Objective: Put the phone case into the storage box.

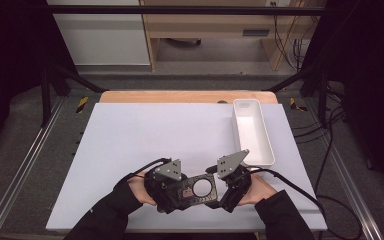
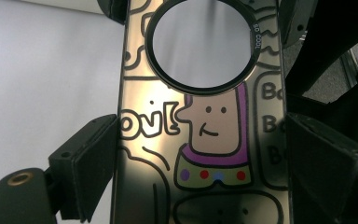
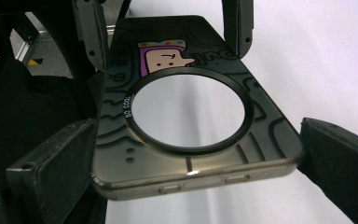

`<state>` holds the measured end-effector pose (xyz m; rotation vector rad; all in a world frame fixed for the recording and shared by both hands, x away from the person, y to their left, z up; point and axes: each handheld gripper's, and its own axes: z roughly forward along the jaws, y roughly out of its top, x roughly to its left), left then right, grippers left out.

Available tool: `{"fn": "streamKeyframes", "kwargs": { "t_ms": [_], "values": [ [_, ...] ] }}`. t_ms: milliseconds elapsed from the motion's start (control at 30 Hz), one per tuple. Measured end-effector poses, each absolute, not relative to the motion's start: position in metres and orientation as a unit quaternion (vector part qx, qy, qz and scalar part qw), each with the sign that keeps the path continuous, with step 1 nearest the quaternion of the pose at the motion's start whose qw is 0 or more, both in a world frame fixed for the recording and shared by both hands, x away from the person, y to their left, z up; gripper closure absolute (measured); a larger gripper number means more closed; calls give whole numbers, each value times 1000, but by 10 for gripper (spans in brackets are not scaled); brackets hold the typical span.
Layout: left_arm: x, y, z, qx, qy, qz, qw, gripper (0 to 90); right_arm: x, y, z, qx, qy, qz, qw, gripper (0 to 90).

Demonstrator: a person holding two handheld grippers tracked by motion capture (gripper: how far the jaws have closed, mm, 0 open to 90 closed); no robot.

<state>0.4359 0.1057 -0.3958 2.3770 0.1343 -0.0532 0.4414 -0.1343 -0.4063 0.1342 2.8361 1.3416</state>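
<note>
A glossy dark phone case [image 1: 196, 189] with a large round cut-out and cartoon doodle print hangs just above the near edge of the white table [image 1: 145, 135], spanned between the two tools. The left hand-held gripper [image 1: 166, 186] clasps one end: in the left gripper view its black pads [image 2: 91, 156] sit flush against both long edges of the case [image 2: 200, 126], jaws wide because the case is wide. The right hand-held gripper [image 1: 230, 192] takes the cut-out end; in the right gripper view the near pad [image 3: 60, 158] touches the edge of the case [image 3: 191, 154], while the far one seems to stand a little off, so I cannot tell whether that grip is firm.

The step in hand looks like carrying or passing the case, perhaps toward the long white plastic tray [image 1: 266, 145] at the table's right side. To do it well, keep both tools level so the thin shell does not twist. Squeeze only on the stiff side rails, not near the ring opening, where it may flex. Confirm the right grip before the left lets go.
</note>
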Motion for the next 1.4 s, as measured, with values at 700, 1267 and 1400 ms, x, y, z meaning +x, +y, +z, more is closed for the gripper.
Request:
{"fn": "streamKeyframes", "kwargs": {
  "t_ms": [700,1267,1400],
  "values": [
    [434,99,-397,927,36,-24,372,115,440,-131,-409,21,903,428,-35,109],
    [436,99,-398,925,32,-32,376,114,439,-130,-404,17,908,418,-30,121],
    [436,100,-397,924,29,-31,379,113,439,-130,-402,17,908,417,-27,124]
  ]
}}
